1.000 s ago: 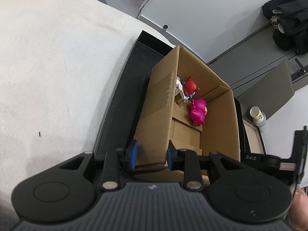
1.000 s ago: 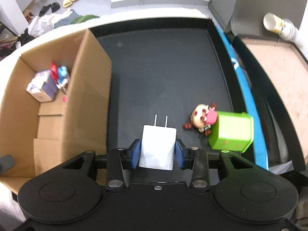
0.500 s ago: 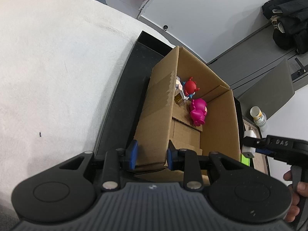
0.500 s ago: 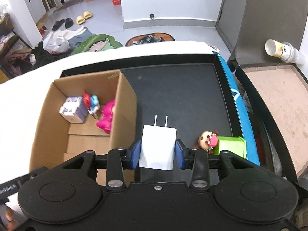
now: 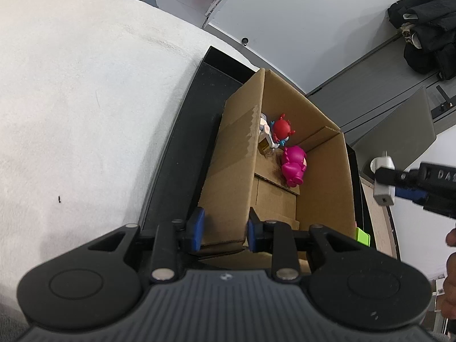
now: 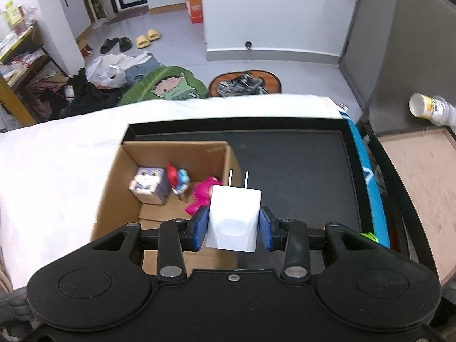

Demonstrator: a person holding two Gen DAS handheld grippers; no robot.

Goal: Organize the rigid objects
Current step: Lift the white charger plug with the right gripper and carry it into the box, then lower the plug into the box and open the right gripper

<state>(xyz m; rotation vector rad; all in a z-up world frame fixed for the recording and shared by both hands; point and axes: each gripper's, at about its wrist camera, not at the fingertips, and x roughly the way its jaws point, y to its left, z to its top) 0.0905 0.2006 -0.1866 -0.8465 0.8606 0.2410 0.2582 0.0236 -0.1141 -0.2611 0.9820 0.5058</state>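
Charger lifted toward the box

The right hand-held gripper (image 6: 232, 225), pinching the white charger (image 6: 235, 218), had risen from the tray (image 6: 299, 165) to above the cardboard box (image 6: 119, 188); the left hand-held gripper (image 5: 223, 228) kept clamping the box wall.

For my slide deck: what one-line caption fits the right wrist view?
Right hand-held gripper carries a white wall charger above a cardboard box holding three toy figures.

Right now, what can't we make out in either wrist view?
- Green block: right wrist view, only a sliver shows past the gripper body; left wrist view, hidden behind the cardboard box.
- Pink figure: right wrist view, blurred and partly covered by the white charger.
- Purple cube toy: left wrist view, mostly hidden by the box wall.
- Left gripper: contact with the box wall unclear.
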